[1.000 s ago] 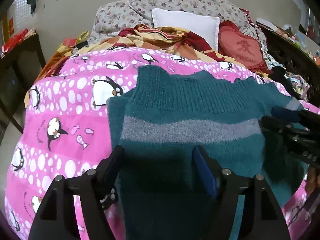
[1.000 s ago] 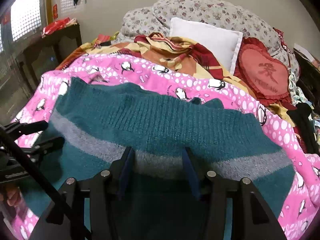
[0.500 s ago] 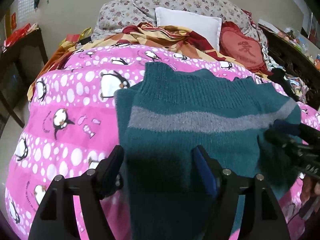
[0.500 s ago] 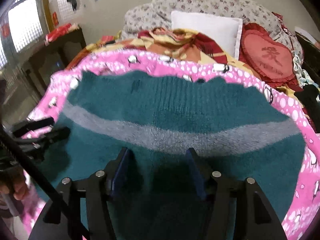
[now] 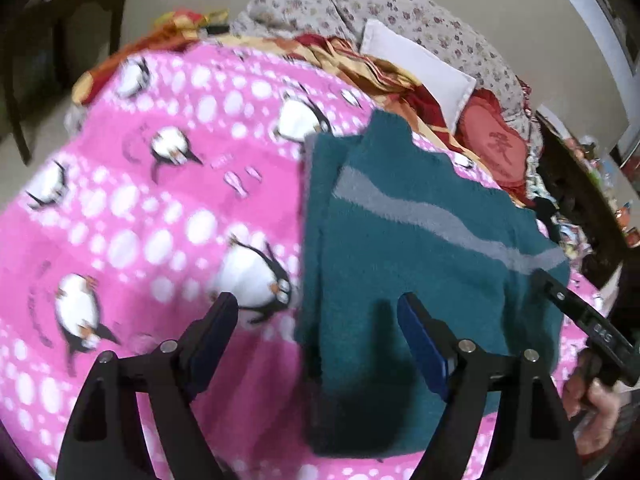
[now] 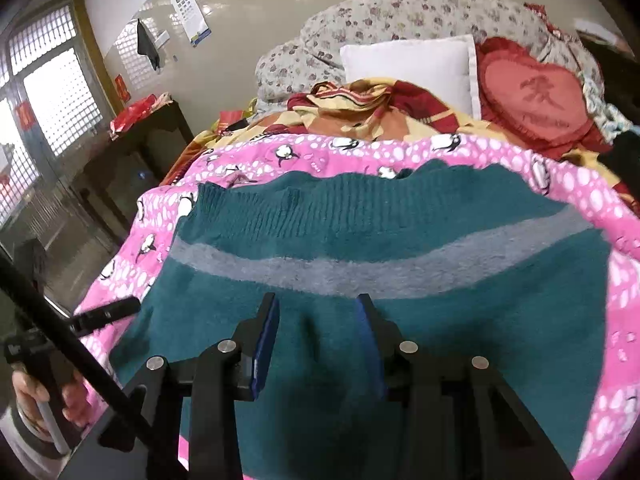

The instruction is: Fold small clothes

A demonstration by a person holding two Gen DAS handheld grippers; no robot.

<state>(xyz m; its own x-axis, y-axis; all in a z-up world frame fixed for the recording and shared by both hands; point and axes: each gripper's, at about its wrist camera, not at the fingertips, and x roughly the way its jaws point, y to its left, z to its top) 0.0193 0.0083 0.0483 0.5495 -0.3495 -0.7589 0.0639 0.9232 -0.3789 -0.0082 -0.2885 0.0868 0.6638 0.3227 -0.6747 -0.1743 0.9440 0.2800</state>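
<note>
The left gripper (image 5: pixel 316 314) hangs nearest, its jaws wide and opening; the sweater's (image 5: pixel 420 264) left edge runs up between the fingers, but neither blue pad presses on it, so it grips nothing. One finger stands over the pink blanket (image 5: pixel 140 208), the other over teal knit. The right gripper (image 6: pixel 316 316) sits low over the sweater's (image 6: pixel 360 240) near part with its jaws closing; the cloth lies between and below the pads, and whether they pinch it cannot be told. The sweater is spread on the blanket (image 6: pixel 560 184), its grey stripe crossing it and its ribbed edge towards the pillows; a second layer shows along the left edge in the left view. Its near hem is cut off by the grippers in both views. Open blanket lies to the left of the sweater, with a narrower pink strip on the right and beyond the ribbing. The left view is blurred. In it a hand (image 5: pixel 600 396) holding the other gripper shows at the right edge, partly cut off. Farther on, a rumpled red-and-yellow sheet (image 6: pixel 360 108) bunches up against a white pillow (image 6: pixel 408 64), a red heart cushion (image 6: pixel 536 92) and floral bedding (image 6: pixel 400 12). A dark cabinet (image 6: pixel 136 156) stands left of the bed by the window.
</note>
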